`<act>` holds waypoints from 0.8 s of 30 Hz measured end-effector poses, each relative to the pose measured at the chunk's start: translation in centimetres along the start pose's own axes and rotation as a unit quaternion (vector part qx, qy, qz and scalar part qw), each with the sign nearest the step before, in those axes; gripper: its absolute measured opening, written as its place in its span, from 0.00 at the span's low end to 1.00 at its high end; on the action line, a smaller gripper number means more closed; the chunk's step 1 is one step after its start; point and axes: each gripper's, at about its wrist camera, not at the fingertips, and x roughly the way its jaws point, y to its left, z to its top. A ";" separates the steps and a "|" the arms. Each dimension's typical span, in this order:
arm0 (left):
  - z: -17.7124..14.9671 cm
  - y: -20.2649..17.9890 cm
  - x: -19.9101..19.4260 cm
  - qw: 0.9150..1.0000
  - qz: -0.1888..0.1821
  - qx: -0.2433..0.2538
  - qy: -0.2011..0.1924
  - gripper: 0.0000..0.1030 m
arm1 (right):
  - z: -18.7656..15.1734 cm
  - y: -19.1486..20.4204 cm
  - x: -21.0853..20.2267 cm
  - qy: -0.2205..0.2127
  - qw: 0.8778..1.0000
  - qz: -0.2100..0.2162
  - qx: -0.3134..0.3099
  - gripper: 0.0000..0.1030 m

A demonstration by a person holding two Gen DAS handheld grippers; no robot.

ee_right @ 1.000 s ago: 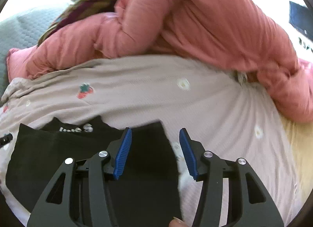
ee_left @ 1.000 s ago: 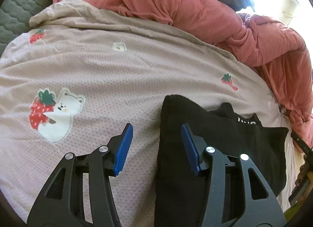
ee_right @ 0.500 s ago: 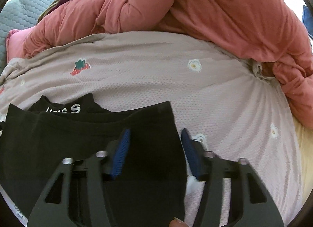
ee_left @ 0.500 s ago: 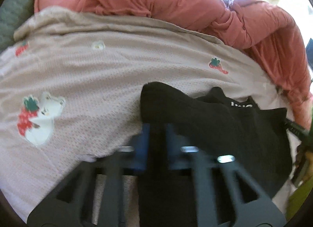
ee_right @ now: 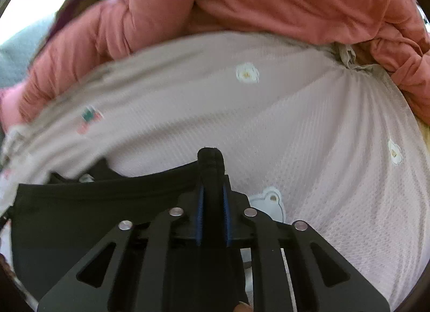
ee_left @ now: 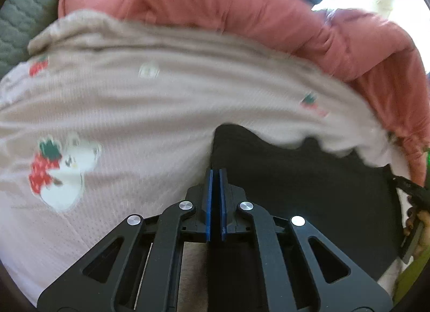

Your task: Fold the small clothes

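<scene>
A small black garment (ee_left: pixel 309 185) lies on a pale pink bedsheet. In the left wrist view, my left gripper (ee_left: pixel 215 174) is shut on the garment's left edge, the blue pads pressed together with black cloth between them. In the right wrist view, my right gripper (ee_right: pixel 212 191) is shut on the garment's (ee_right: pixel 88 220) right edge; a bunched roll of black cloth sticks up between the blue pads. The garment stretches between the two grippers.
The pink sheet (ee_left: pixel 134 113) carries strawberry and bear prints (ee_left: pixel 59 172). A bulky salmon-red duvet (ee_left: pixel 242 13) is heaped along the far side, also in the right wrist view (ee_right: pixel 268 2). A grey quilted surface (ee_left: pixel 21 16) shows at far left.
Both grippers were open over the garment's edges a second ago. Both have closed on the black cloth, and the right one has bunched its edge upward.
</scene>
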 end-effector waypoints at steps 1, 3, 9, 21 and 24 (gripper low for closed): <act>-0.3 0.2 0.7 1.000 0.007 0.001 0.007 0.03 | -0.3 0.1 0.5 0.004 1.000 -0.014 -0.001 0.21; -0.7 0.6 1.4 1.000 0.015 -0.003 0.016 0.12 | -0.6 0.0 0.9 0.005 1.000 -0.014 0.006 0.23; -0.9 0.6 1.3 1.000 0.021 0.000 0.013 0.17 | -1.0 -0.5 0.0 0.000 0.999 -0.039 0.021 0.43; -0.8 0.8 -1.4 0.999 0.039 -0.011 -0.001 0.28 | -3.7 -0.2 -6.3 -0.046 0.997 -0.056 -0.027 0.66; -0.7 0.5 -2.9 0.999 0.030 -0.016 -0.008 0.43 | -4.7 0.4 -7.9 -0.052 0.997 -0.038 -0.030 0.69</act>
